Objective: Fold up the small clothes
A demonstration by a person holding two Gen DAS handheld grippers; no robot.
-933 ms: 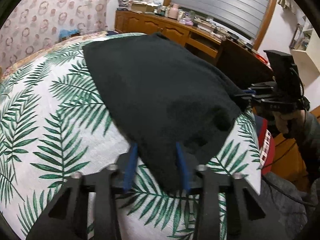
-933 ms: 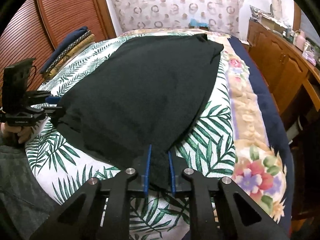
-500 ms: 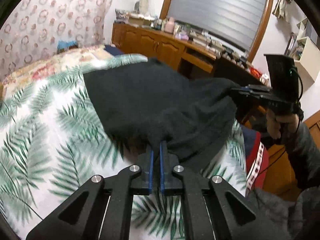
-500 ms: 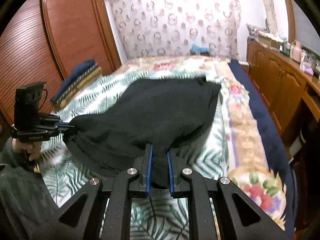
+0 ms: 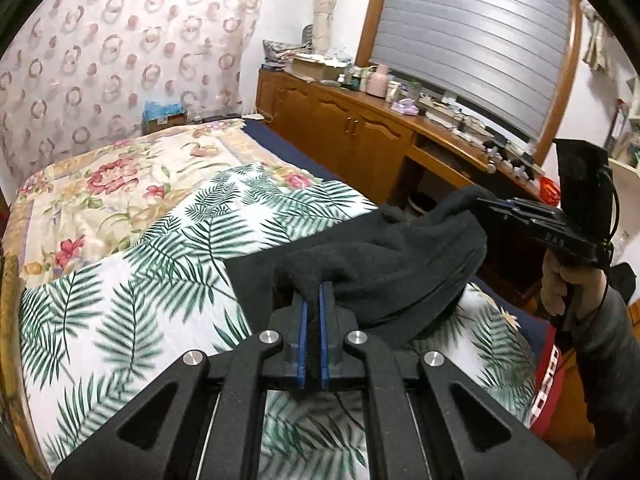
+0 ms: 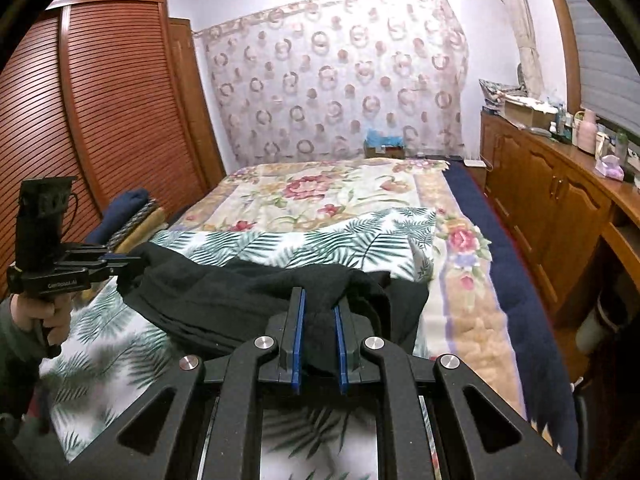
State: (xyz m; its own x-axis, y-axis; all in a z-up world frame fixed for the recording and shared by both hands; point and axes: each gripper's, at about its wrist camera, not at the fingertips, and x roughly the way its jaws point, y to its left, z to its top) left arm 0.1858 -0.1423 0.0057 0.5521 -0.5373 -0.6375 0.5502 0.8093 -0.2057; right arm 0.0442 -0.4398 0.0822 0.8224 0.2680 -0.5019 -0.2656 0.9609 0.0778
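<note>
A black knit garment [image 5: 400, 264] hangs bunched between my two grippers, its near edge lifted off the palm-leaf sheet [image 5: 120, 300] while its far part still rests on the bed. My left gripper [image 5: 314, 296] is shut on one corner of the garment, fabric pinched between its blue pads. My right gripper [image 5: 486, 202] holds the other corner at the right of the left wrist view. In the right wrist view the right gripper [image 6: 318, 304] is shut on a thick fold of the garment [image 6: 240, 300], and the left gripper [image 6: 130, 258] grips the cloth at far left.
Beyond the sheet lies a floral blanket [image 6: 320, 192]. A stack of folded cloths [image 6: 132, 216] sits at the bed's left edge by a slatted wardrobe [image 6: 100, 120]. A wooden cabinet [image 6: 560, 208] full of items runs along the right. A person's hand [image 5: 560, 280] holds the right gripper.
The left gripper's jaws closed on the garment's edge. Both grippers then rose with the near edge, so the flat garment is now bunched and hanging between them.
</note>
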